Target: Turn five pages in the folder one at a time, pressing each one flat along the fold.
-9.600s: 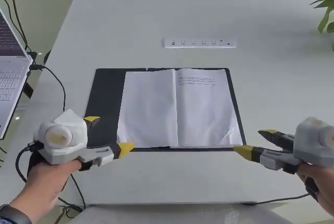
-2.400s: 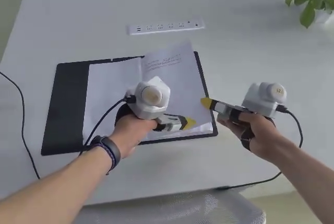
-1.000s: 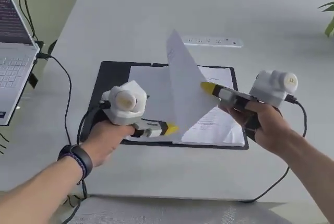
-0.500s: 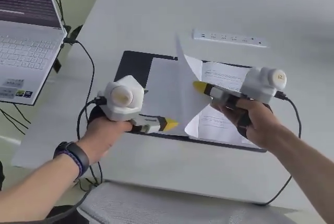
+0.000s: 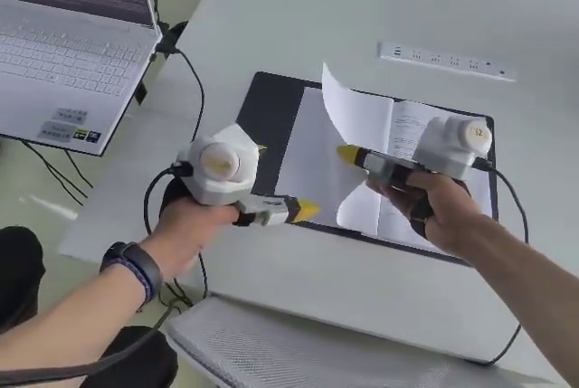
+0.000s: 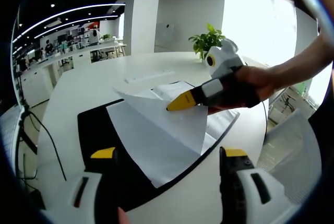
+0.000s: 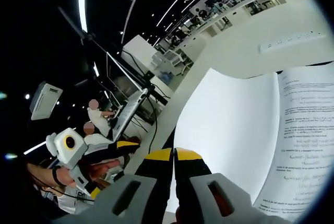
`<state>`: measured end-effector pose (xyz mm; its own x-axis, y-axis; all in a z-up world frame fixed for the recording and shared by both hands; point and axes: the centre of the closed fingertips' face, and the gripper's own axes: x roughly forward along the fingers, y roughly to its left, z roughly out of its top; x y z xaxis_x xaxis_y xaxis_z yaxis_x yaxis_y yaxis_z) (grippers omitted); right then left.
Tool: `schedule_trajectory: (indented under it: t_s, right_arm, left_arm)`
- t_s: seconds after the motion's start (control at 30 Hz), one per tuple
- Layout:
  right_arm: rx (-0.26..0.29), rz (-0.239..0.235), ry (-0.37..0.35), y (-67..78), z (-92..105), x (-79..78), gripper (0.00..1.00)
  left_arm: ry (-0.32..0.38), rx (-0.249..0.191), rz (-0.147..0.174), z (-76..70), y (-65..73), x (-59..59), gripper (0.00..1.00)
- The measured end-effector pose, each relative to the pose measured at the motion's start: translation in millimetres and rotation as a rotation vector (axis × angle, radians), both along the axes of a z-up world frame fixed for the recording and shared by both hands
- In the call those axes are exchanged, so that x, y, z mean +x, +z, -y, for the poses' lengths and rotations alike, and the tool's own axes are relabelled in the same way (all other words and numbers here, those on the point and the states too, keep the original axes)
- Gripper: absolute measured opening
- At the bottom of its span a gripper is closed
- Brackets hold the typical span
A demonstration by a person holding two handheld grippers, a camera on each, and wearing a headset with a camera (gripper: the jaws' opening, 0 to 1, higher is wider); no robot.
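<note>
The white paper sheet [image 5: 357, 112] lay flat on the right half of the black folder [image 5: 267, 112] at the start. It has since been raised by its outer edge, stood upright a second ago, and now arches over toward the left half. The right gripper [image 5: 348, 154], which first hovered off the folder's lower right corner, has closed on that edge and carried it leftward. A printed page [image 7: 305, 130] beneath has come uncovered. The left gripper [image 6: 168, 152], earlier over the pages, has drawn back to the folder's near-left edge, jaws apart.
</note>
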<state>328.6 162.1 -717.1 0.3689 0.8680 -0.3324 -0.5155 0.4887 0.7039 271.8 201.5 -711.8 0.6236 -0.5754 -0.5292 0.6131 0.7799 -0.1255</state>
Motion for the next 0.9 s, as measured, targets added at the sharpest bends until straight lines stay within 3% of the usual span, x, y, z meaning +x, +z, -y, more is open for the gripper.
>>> schedule_trajectory:
  t_s: [0.43, 0.6, 0.8, 0.9]
  right_arm:
    - [-0.027, -0.094, 0.029, -35.1, -27.4, -1.9, 0.0]
    - [-0.038, -0.132, 0.037, -48.8, -33.8, -4.0, 0.0]
    - [-0.043, -0.156, 0.046, -53.9, -39.2, -6.6, 0.0]
    - [-0.046, -0.163, 0.046, -61.1, -38.2, -0.9, 0.0]
  left_arm:
    - [0.026, -0.003, -0.013, -11.3, 1.7, -3.3, 0.79]
    - [0.026, 0.002, -0.026, -15.8, -5.9, -2.1, 0.78]
    - [0.04, 0.0, -0.035, -23.0, -15.3, 2.3, 0.78]
    - [0.046, -0.003, -0.037, -24.4, -18.4, 2.1, 0.78]
